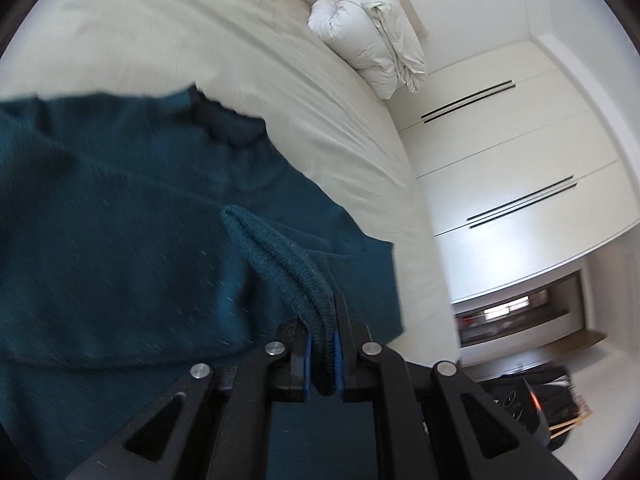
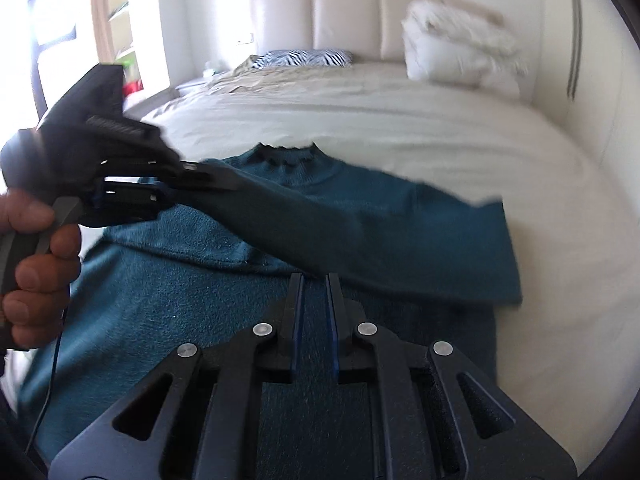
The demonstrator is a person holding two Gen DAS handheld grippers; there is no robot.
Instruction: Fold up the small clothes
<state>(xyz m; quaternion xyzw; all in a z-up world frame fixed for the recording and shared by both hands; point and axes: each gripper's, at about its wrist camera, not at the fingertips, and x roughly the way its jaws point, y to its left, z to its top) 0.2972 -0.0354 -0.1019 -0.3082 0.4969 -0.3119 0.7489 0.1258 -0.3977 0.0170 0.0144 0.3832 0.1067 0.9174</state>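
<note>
Your left gripper [image 1: 322, 320] is clamped on the ribbed cuff [image 1: 280, 256] of the teal sweater [image 2: 192, 292], which lies spread on the bed [image 2: 400, 120], its collar toward the headboard [image 2: 344, 20]. Your left hand [image 2: 32, 256] holds that sleeve across the sweater's chest. Your right gripper [image 2: 314, 280] hovers above the sweater's front, jaws nearly together, gripping nothing. A rolled white duvet [image 2: 460, 48] sits by the headboard.
</note>
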